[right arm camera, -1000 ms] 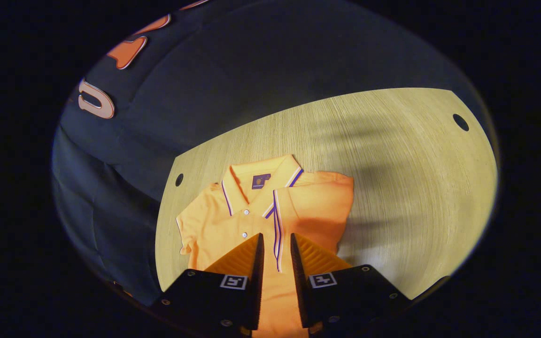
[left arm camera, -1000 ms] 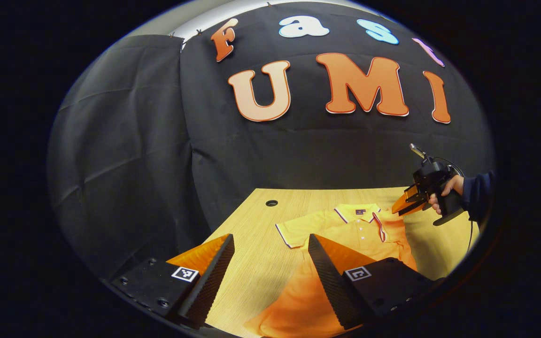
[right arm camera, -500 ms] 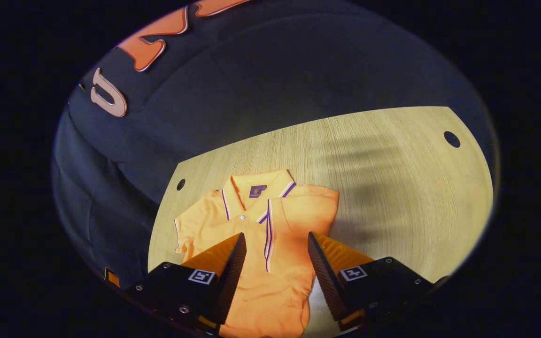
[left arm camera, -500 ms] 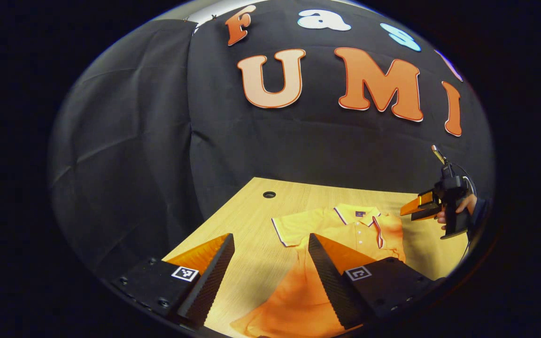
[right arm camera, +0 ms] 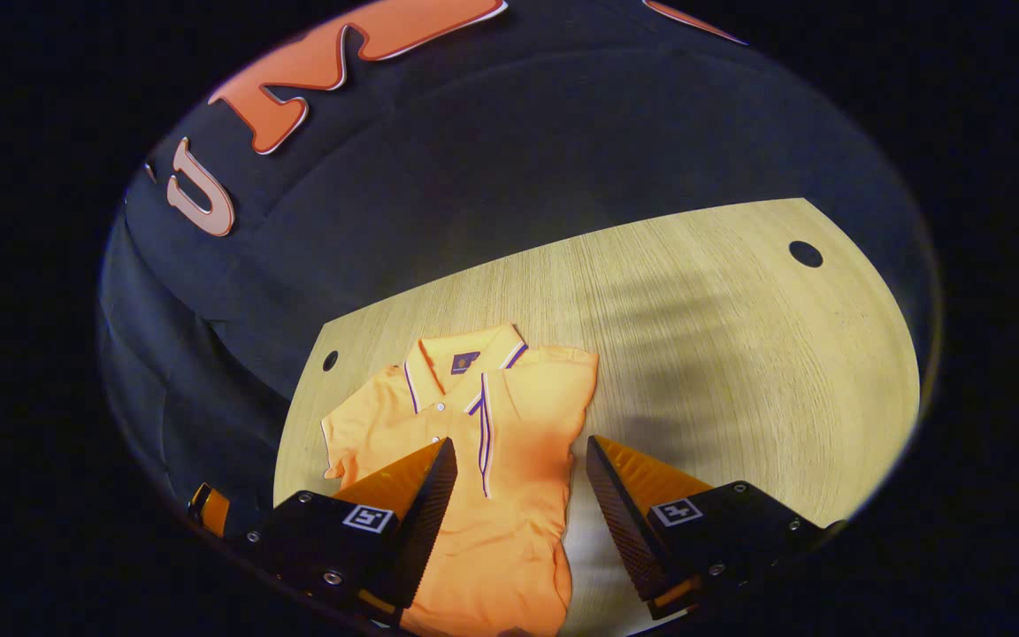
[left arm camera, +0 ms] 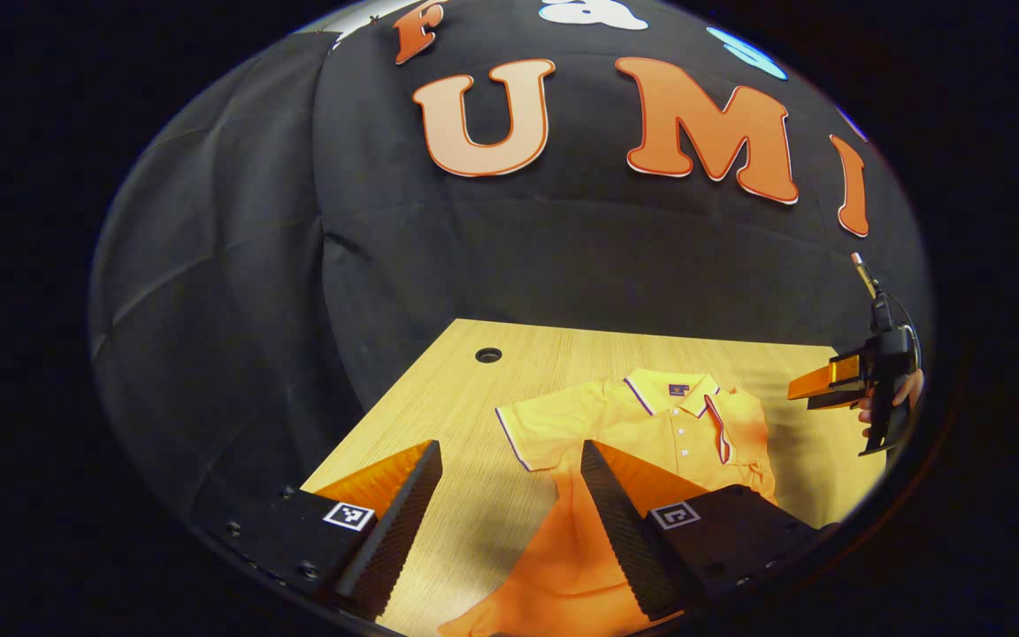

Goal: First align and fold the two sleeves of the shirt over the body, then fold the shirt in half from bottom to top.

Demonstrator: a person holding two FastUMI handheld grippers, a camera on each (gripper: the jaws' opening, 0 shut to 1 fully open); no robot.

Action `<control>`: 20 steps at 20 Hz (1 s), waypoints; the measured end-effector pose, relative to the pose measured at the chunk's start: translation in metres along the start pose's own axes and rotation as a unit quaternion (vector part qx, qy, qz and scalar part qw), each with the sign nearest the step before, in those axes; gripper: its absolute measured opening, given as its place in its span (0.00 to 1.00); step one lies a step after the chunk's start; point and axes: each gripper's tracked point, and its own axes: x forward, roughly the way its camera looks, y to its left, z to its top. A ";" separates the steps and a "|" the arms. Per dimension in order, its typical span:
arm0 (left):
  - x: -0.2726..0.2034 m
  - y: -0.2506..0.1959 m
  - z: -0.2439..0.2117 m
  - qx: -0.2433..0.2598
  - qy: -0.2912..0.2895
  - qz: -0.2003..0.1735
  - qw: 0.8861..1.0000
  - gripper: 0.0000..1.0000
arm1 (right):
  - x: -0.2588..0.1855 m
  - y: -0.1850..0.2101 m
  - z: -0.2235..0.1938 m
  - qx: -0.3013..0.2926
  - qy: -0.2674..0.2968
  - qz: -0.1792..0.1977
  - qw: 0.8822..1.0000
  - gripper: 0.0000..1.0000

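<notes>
Overhead, both hand-held grippers: left (left arm camera: 509, 495), right (right arm camera: 517, 491), agape, seemingly clear of shirt (right arm camera: 483, 442).

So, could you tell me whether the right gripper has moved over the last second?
Yes: the right gripper has drawn back rightward off the shirt and opened.

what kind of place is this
Likely a staged recording booth: black cloth wall behind a bare wooden table with cable holes, one orange polo shirt laid out, and handheld grippers.

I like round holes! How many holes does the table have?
2 in sight: one hole near the table's back corner left of the shirt, another hole far off at right. More may be hidden.
</notes>
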 end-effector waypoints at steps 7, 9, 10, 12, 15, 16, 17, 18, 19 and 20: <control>0.071 -0.012 -0.016 -0.024 0.086 -0.071 0.993 0.99 | -0.040 -0.013 -0.009 -0.024 -0.061 -0.068 0.996 0.94; 0.092 -0.016 -0.016 -0.033 0.107 -0.088 0.990 0.98 | -0.049 -0.012 -0.013 -0.025 -0.073 -0.081 0.994 0.95; 0.102 -0.018 -0.017 -0.036 0.123 -0.093 0.987 0.99 | -0.052 -0.011 -0.014 -0.026 -0.078 -0.087 0.993 0.95; 0.126 -0.018 -0.026 -0.039 0.161 -0.091 0.982 0.99 | -0.059 -0.009 -0.020 -0.023 -0.085 -0.098 0.991 0.95; 0.160 -0.016 -0.037 -0.048 0.209 -0.090 0.973 0.98 | -0.070 -0.007 -0.026 -0.021 -0.105 -0.114 0.988 0.95; 0.169 -0.013 -0.041 -0.046 0.226 -0.086 0.969 0.99 | -0.075 -0.006 -0.027 -0.022 -0.115 -0.120 0.986 0.95; 0.180 -0.012 -0.049 -0.039 0.244 -0.076 0.966 0.97 | -0.080 -0.006 -0.027 -0.025 -0.127 -0.128 0.983 0.96; 0.191 -0.011 -0.051 -0.035 0.251 -0.074 0.964 0.96 | -0.084 -0.007 -0.025 -0.030 -0.142 -0.137 0.980 0.96; 0.197 -0.013 -0.052 -0.036 0.261 -0.077 0.962 0.95 | -0.087 -0.009 -0.025 -0.034 -0.153 -0.148 0.976 0.96; 0.203 -0.014 -0.056 -0.036 0.274 -0.078 0.958 0.95 | -0.091 -0.010 -0.027 -0.036 -0.160 -0.159 0.974 0.95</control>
